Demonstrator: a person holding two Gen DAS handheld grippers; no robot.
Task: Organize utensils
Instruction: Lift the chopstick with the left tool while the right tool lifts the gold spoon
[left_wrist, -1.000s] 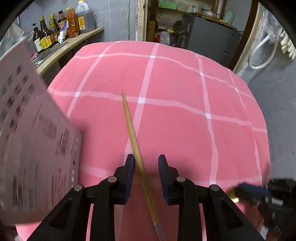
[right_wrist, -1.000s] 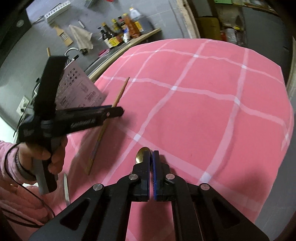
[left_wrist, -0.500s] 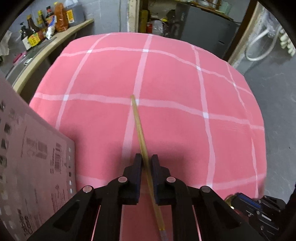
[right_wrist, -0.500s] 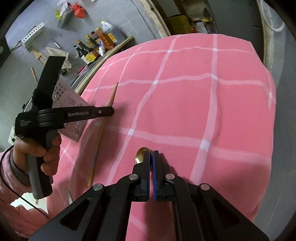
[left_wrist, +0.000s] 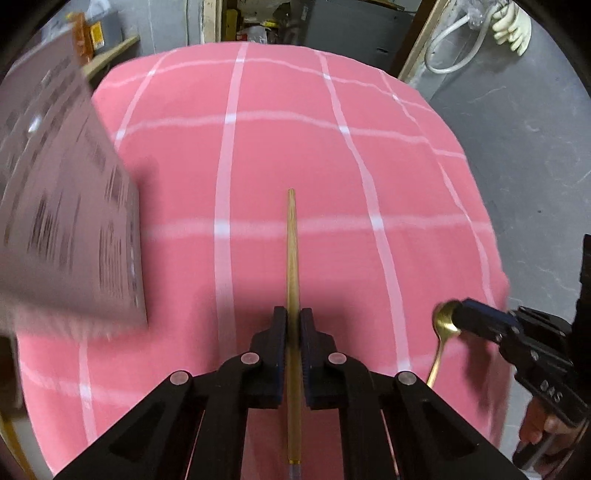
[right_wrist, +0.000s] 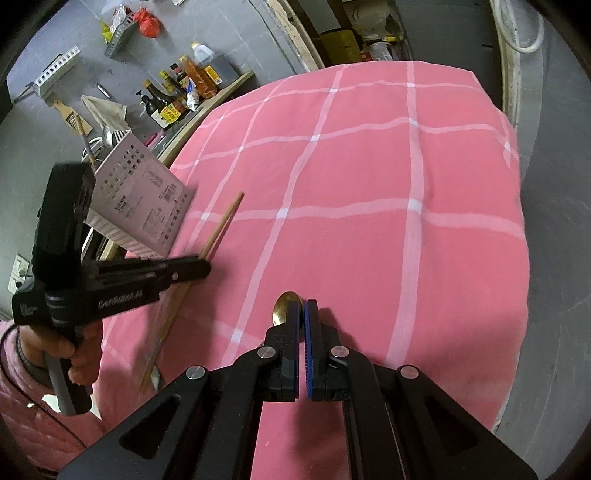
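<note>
My left gripper (left_wrist: 293, 317) is shut on a long wooden chopstick (left_wrist: 292, 251) and holds it above the pink checked tablecloth (left_wrist: 332, 166), tip pointing away. The chopstick also shows in the right wrist view (right_wrist: 221, 225), held by the left gripper (right_wrist: 203, 267). My right gripper (right_wrist: 301, 308) is shut on a gold spoon (right_wrist: 282, 308), whose bowl sticks out past the fingertips. In the left wrist view the spoon (left_wrist: 445, 325) hangs from the right gripper (left_wrist: 461, 314) at the right table edge.
A pale perforated utensil holder (right_wrist: 136, 199) stands at the table's left edge, close to the left gripper; it fills the left of the left wrist view (left_wrist: 62, 221). Sauce bottles (right_wrist: 181, 96) line a shelf behind. Grey floor (right_wrist: 554, 258) lies right of the table.
The left gripper closed on the chopstick and lifted it off the cloth. The utensil holder now looms larger at its left. The right gripper keeps the spoon and has shifted slightly.
</note>
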